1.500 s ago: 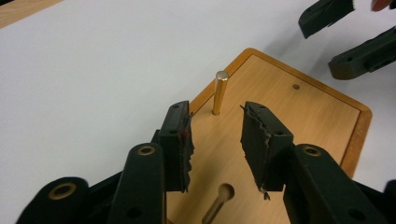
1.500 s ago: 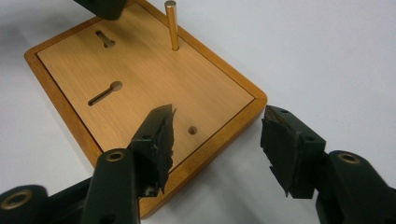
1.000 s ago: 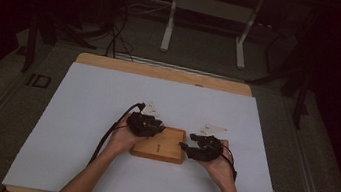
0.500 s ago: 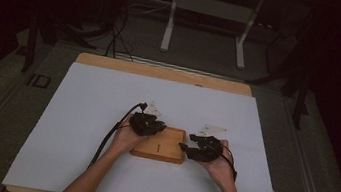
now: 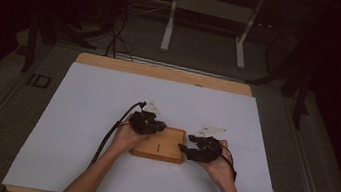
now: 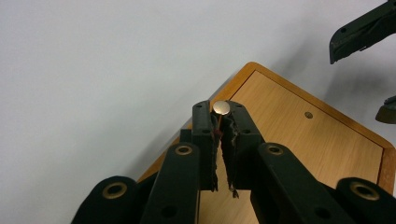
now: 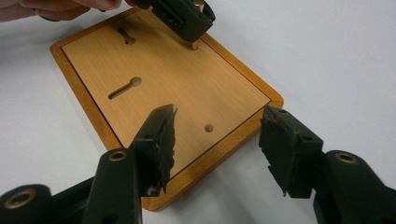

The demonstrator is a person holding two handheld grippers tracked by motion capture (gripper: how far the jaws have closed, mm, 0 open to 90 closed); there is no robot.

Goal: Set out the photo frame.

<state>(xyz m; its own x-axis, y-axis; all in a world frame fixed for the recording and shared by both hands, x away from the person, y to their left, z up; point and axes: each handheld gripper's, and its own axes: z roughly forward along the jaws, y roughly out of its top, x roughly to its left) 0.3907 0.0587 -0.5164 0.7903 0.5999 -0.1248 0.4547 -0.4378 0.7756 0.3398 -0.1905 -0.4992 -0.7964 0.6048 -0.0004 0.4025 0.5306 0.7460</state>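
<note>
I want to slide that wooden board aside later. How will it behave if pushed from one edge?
The wooden board lies flat on the white table cover, so it would probably slide, not tip. It looks rigid and thick-rimmed, so bending is unlikely. The left gripper is shut on a metal pin at a corner, which may make it pivot.

Little to read here. Black "ID" mark (image 5: pixel 39 80) on the grey floor strip, left of the frame beside the table's upper left corner in the high view. Small dark arrow-like sign (image 5: pixel 157 148) on the wooden board (image 5: pixel 172 141), center of the frame, pointing toward the top; too small to tell more. Both gripper views: no letters, numbers or brands legible on the board or the white table cover (image 5: pixel 107 97).
</note>
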